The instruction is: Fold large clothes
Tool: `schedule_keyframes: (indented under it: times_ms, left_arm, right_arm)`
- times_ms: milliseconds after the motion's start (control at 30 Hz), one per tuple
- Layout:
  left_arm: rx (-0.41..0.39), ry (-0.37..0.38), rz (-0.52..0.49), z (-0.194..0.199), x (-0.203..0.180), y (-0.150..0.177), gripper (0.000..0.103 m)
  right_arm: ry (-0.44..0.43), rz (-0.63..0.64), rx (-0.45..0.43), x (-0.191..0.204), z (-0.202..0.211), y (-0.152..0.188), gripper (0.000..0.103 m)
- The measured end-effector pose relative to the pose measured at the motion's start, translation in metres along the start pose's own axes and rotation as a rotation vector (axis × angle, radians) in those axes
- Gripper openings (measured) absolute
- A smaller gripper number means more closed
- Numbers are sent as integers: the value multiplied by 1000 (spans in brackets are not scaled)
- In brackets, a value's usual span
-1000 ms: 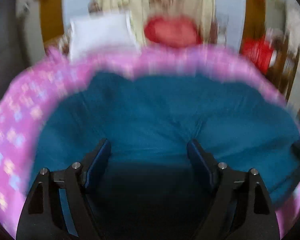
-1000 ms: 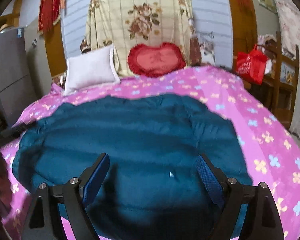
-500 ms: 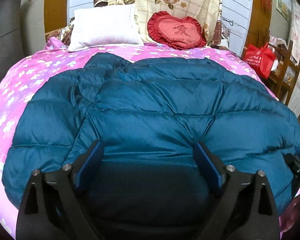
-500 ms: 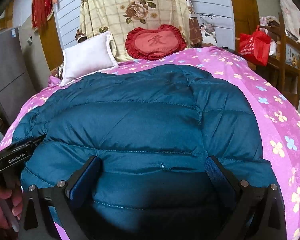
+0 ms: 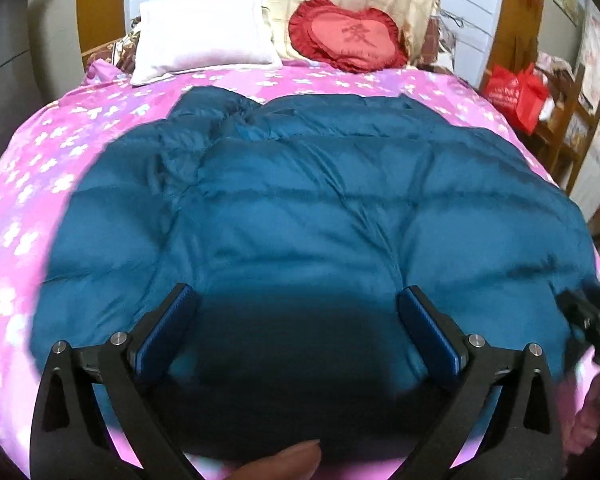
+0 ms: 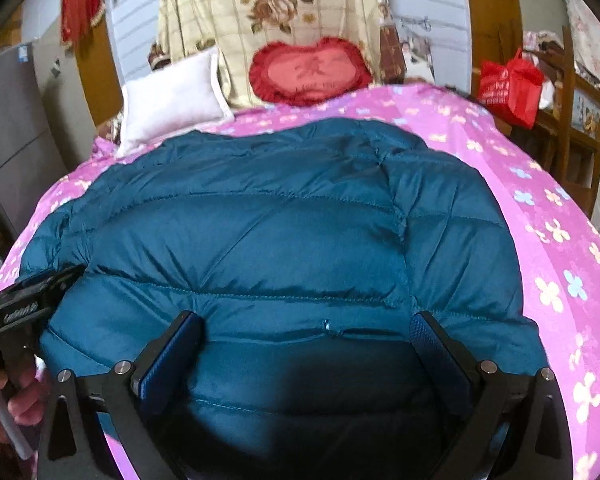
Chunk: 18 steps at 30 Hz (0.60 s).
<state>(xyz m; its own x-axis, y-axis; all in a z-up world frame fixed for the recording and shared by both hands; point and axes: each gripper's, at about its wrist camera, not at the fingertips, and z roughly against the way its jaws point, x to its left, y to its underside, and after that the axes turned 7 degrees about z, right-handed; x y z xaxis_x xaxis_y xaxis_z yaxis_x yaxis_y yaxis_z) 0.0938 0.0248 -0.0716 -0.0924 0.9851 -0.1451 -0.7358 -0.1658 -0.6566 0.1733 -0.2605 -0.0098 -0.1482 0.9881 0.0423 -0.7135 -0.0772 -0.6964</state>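
Teal quilted down jacket [image 5: 320, 216] lay spread flat across the pink flowered bedspread [image 5: 40, 168], its near hem at the bed's front edge. Left gripper [image 5: 296, 320] hovered over that hem; its jaws had just been opening and stood wide apart, with only jacket fabric beneath them and nothing clamped. Right gripper [image 6: 306, 340] was likewise spread wide over the hem near a small zip pull [image 6: 327, 325] (pads clear of the cloth, as far as could be seen). At the head of the bed a white pillow [image 5: 204, 32] sat beside a red heart-shaped cushion [image 5: 346, 34]. A red bag [image 6: 508, 84] stood off to the right of the bed.
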Motion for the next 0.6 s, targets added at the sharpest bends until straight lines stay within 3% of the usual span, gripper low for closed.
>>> schedule_keyframes:
  times_ms: [67, 167, 300, 367, 600]
  left_arm:
    - [-24, -39, -23, 35, 6, 10, 102]
    - [-51, -73, -62, 79, -7, 11, 102]
    - [-80, -80, -75, 132, -15, 24, 102]
    - [-96, -69, -77, 149, -22, 24, 102]
    - [-112, -1, -93, 207, -27, 56, 102]
  right_arm:
    - [-15, -35, -3, 5, 22, 1, 103]
    - [-40, -64, -82, 24, 76, 16, 103]
    - [43, -7, -238, 56, 142, 81, 103]
    - [137, 31, -190, 69, 150, 103, 103]
    - [224, 59, -196, 72, 180, 128, 103]
